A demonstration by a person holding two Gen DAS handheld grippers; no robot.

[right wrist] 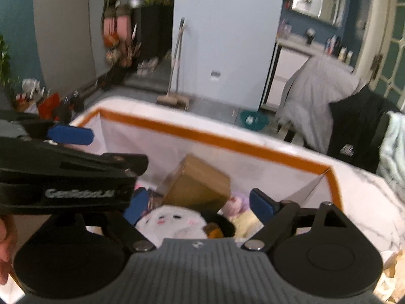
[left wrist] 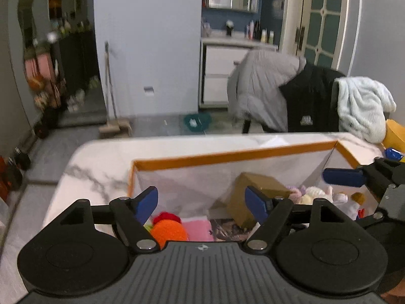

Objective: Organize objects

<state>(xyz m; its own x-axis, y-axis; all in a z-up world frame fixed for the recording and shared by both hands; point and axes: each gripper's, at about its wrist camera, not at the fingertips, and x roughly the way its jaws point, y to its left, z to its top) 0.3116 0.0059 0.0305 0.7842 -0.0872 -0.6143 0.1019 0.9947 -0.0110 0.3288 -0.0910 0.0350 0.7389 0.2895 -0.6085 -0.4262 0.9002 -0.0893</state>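
Observation:
A white storage box with an orange rim (left wrist: 227, 155) stands on the marble table (left wrist: 101, 157); it also shows in the right wrist view (right wrist: 215, 136). Inside lie a brown cardboard box (left wrist: 258, 190) (right wrist: 197, 185), an orange knitted toy (left wrist: 168, 230), a pink item (left wrist: 198, 230), small plush toys (left wrist: 316, 195) and a white plush face (right wrist: 174, 221). My left gripper (left wrist: 202, 204) is open and empty above the box's near side. My right gripper (right wrist: 200, 206) is open and empty above the plush toys. The left gripper crosses the right wrist view at the left (right wrist: 68, 174).
A chair draped with a grey jacket (left wrist: 263, 88), a black garment (left wrist: 311, 101) and a pale blue towel (left wrist: 362, 106) stands behind the table. A broom (left wrist: 111, 101) leans on the wall. A yellow item (left wrist: 395, 131) sits at the table's right edge.

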